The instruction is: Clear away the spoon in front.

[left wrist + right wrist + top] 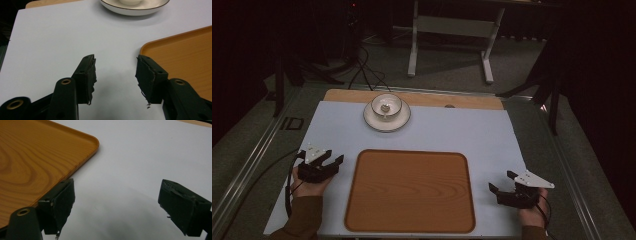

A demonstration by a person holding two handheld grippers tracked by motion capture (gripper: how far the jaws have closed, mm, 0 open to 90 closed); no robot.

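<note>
Resting at the lower left of the high view, the left gripper (328, 162) lies on the pale table cover (452, 130) with its jaws spread apart and nothing between them. At the lower right, the right gripper (502, 182) sits likewise released, its jaws wide and holding nothing. Between the two, in the lower centre of the frame, lies the wooden tray (410, 191), just beside each gripper but touching neither. In the left gripper view its rounded corner (175, 52) appears at the right edge, just past the right-hand jaw; in the right gripper view it fills the upper left (37, 152), its rim close to the left-hand jaw.

The tray is a rounded rectangle of orange-brown wood-grain finish with a low raised rim, lying flat and bare. Its long axis runs nearly up and down the frame, only slightly longer than its width.

Beyond it, at the upper centre, a white cup (386, 104) stands on a saucer (373, 120), well apart from both grippers.
</note>
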